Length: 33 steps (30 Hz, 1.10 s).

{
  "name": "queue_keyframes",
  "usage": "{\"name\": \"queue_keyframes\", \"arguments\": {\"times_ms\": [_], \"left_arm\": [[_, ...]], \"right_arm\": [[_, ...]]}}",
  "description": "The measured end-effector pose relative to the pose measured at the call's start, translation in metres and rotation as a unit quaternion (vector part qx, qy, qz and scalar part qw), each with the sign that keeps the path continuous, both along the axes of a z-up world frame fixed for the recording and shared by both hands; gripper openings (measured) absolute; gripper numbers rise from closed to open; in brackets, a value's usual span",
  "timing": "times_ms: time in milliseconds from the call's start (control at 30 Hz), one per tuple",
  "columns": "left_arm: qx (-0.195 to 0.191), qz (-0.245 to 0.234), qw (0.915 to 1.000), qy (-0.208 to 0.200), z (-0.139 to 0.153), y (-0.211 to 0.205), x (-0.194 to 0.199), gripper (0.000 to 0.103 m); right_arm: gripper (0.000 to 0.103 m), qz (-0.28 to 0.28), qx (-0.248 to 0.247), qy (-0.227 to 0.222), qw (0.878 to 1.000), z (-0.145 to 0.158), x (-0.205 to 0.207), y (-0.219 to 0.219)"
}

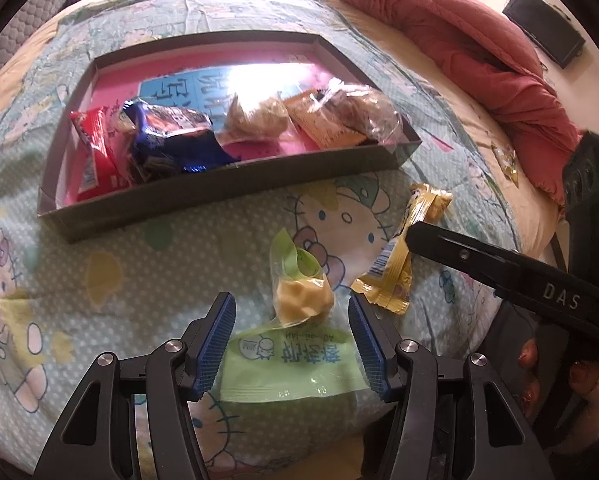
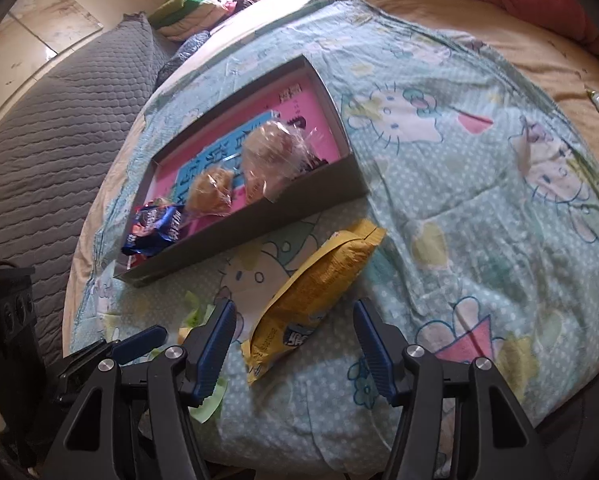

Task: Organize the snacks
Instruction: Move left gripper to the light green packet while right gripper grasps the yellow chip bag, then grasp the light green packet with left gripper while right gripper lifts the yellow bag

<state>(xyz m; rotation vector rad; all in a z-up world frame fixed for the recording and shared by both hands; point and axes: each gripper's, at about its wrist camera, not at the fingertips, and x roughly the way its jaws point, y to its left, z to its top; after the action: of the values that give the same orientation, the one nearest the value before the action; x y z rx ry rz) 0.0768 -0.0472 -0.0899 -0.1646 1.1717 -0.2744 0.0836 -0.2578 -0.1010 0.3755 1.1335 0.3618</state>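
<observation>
Lying on bedspread (image 1: 147, 248): two loose snacks, near the front wall of the box.
Left gripper (image 1: 291, 336): spread wide, pinching nothing; blue pads (image 1: 219, 340) stood either side of the green packet.
Green packet (image 1: 295, 364): flat on the bedspread between the left fingers, a pale yellow cake visible through its clear end.
Right gripper (image 2: 295, 340): spread wide, pinching nothing; it hovered over the yellow packet.
Yellow packet (image 2: 319, 288): flat on the bedspread, just beside the green packet, its far end pointing toward the box corner.
Box (image 1: 219, 196): shallow, grey-walled, pink floor with a blue panel.
Box contents: red packet (image 1: 95, 152) at the left end, dark blue packet (image 1: 171, 140) next to it, clear-wrapped pastries (image 1: 255, 116) and an orange packet (image 1: 323, 120) toward the right end.
Pink quilt (image 1: 479, 56): bunched behind the box at the right.
</observation>
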Motion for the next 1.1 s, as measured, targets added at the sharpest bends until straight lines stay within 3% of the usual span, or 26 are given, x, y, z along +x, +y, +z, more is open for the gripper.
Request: {"name": "queue_keyframes", "arguments": {"times_ms": [167, 333, 433, 533, 800, 1100], "left_arm": [[0.002, -0.002, 1.0000, 0.003, -0.008, -0.005, 0.003, 0.061], [0.010, -0.006, 0.9999, 0.002, -0.015, -0.014, 0.004, 0.060], [0.016, -0.010, 0.9998, -0.004, -0.016, -0.021, 0.004, 0.047], [0.017, -0.014, 0.9997, -0.008, -0.017, -0.026, 0.006, 0.044], [0.001, 0.000, 0.9997, -0.023, -0.007, -0.014, 0.003, 0.036], [-0.005, 0.021, 0.9985, -0.050, 0.022, 0.005, -0.006, 0.034]], "right_arm": [[0.059, 0.008, -0.013, -0.009, 1.000, -0.005, 0.006, 0.010], [0.037, 0.033, -0.019, -0.011, 0.999, -0.012, 0.011, 0.021], [0.031, 0.036, -0.009, -0.014, 0.999, -0.010, 0.011, 0.021], [0.026, 0.038, -0.002, -0.019, 0.999, -0.007, 0.010, 0.019], [0.025, 0.032, 0.008, -0.032, 0.999, 0.003, 0.005, 0.009], [0.025, 0.045, 0.001, -0.119, 0.992, 0.041, -0.007, 0.010]]}}
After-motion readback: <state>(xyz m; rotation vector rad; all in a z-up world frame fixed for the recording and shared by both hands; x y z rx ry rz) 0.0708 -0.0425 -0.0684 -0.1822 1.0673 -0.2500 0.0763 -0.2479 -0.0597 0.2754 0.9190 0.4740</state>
